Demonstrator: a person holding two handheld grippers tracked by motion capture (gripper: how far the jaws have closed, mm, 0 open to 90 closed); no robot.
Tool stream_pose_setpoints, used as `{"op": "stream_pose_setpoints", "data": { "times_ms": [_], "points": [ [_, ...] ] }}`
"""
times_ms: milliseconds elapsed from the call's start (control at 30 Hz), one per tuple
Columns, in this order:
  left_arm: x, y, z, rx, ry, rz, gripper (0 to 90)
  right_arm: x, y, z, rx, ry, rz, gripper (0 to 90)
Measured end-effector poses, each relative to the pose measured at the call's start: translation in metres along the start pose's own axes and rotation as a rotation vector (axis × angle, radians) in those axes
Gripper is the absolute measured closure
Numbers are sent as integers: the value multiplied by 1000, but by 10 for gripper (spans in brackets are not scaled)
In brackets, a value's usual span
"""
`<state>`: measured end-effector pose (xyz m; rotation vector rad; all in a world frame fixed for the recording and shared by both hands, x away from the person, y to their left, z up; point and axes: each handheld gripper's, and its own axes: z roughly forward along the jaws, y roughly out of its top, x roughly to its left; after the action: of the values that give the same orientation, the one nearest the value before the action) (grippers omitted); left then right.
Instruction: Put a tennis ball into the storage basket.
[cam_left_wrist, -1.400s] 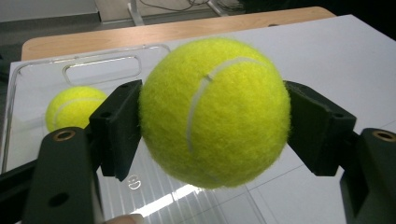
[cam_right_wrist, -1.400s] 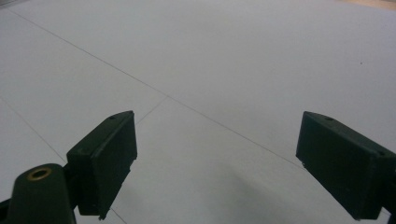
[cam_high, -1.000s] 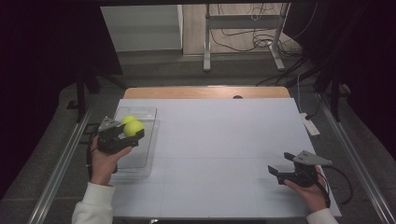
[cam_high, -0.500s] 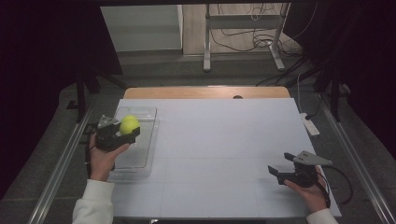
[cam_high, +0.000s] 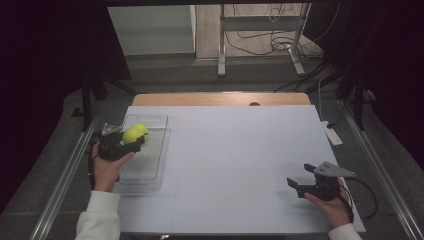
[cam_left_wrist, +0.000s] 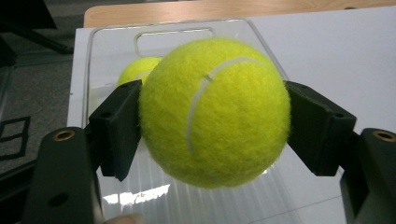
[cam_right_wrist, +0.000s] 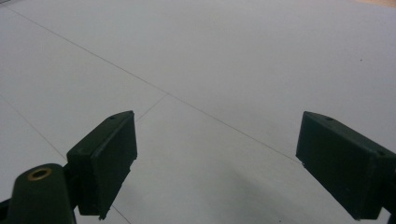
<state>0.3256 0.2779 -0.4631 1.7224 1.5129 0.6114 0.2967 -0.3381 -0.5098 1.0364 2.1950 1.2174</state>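
1. The ball (cam_left_wrist: 215, 112), a fuzzy yellow tennis ball, is clamped in my left gripper (cam_left_wrist: 212, 126) above the tray (cam_high: 150, 150) at the table's (cam_high: 240, 150) left edge.
2. I judge it light, springy and grippy. The pads (cam_left_wrist: 119, 126) pinch it across its widest part, the best hold.
3. A second ball (cam_left_wrist: 137, 70) lies in the tray, mostly hidden behind the first.
4. The clear tray's rim is hard to make out.
5. My right gripper (cam_high: 305, 185) rests near the right front corner, jaws wide apart and holding nothing.
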Motion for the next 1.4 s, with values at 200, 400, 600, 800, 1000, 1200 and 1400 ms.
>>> {"op": "stream_pose_setpoints", "data": {
  "times_ms": [200, 400, 600, 800, 1000, 1200, 1400],
  "points": [
    [6, -1, 4, 21, 14, -8, 264, 0, 0, 0, 3, 2, 0, 127],
    [7, 0, 12, 59, 40, 16, 263, 0, 0, 1, 6, 1, -1, 127],
    [9, 2, 14, 84, 50, 17, 263, 0, -1, 0, 6, 0, -1, 127],
    [11, 5, 17, 117, 68, 23, 263, 0, -1, 0, 7, 0, -1, 127],
    [10, 10, 21, 176, 66, 57, 262, 0, -1, 1, 8, 0, 0, 127],
    [11, 11, 25, 220, 88, 62, 262, 0, -1, 1, 12, -3, 1, 127],
    [11, 10, 29, 258, 102, 83, 259, 0, -1, 1, 10, 0, 2, 127]
  ]
}}
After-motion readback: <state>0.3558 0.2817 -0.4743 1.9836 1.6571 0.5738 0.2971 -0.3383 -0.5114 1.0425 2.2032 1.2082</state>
